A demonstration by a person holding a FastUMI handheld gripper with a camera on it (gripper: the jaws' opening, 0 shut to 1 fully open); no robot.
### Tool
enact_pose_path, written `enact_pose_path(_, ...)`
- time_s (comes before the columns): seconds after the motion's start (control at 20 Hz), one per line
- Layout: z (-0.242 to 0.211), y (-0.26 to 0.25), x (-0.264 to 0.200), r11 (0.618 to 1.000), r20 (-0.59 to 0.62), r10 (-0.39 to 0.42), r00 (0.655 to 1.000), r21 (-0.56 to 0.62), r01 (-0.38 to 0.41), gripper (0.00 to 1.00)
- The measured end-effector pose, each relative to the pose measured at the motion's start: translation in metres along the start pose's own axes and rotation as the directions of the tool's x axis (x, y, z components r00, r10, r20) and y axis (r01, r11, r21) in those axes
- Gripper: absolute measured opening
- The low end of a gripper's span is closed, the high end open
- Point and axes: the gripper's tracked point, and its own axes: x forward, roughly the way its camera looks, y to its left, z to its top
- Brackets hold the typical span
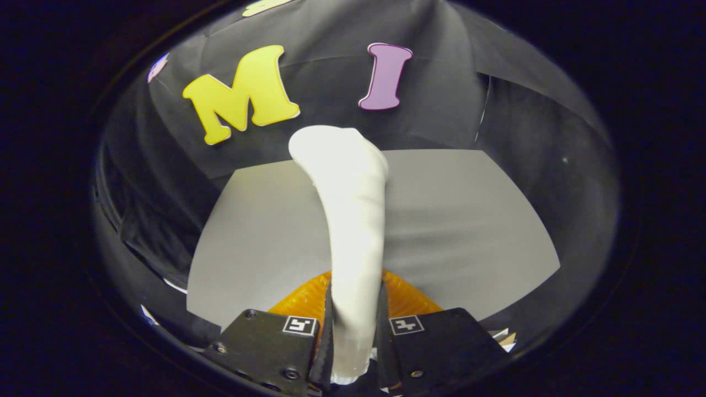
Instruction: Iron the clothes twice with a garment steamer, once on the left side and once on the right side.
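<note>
Both fingers (331, 331) of the gripper (356, 336) pinch the steamer (353, 220) by its handle, one pressing each side. Its head rises ahead of them, tilted slightly, over a grey sheet (469, 231) lying flat beyond. Something orange and ribbed (408, 298) sits just behind the handle. Judging by this, the steamer is picked up; whether either pass is done I cannot tell.

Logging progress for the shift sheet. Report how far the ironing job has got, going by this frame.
Done: the garment steamer is picked up, the gripper shut on its white handle, both fingers pressing its sides. In hand: the steamer is held up over the grey surface, its head toward the booth wall. Left: both passes, as far as this frame tells; I can't make out a garment, so neither side can be counted as ironed.
</note>
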Motion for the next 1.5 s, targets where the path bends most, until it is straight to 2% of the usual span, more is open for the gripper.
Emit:
enact_pose_path(0.3, -0.018, 0.043, -0.046, 1.000, 0.093, -0.002, 0.996, -0.014, 0.004, 0.34)
enact_pose_path(0.65, -0.043, 0.092, -0.102, 0.993, 0.194, 0.102, 0.976, 0.038, -0.112, 0.33)
enact_pose_path(0.8, -0.056, 0.099, -0.123, 0.990, 0.214, 0.112, 0.970, 0.058, -0.127, 0.33)
enact_pose_path(1.2, -0.057, 0.113, -0.166, 0.991, 0.316, 0.091, 0.944, 0.066, -0.117, 0.33)
enact_pose_path(1.5, -0.043, 0.125, -0.179, 0.994, 0.384, 0.093, 0.918, 0.014, -0.107, 0.33)
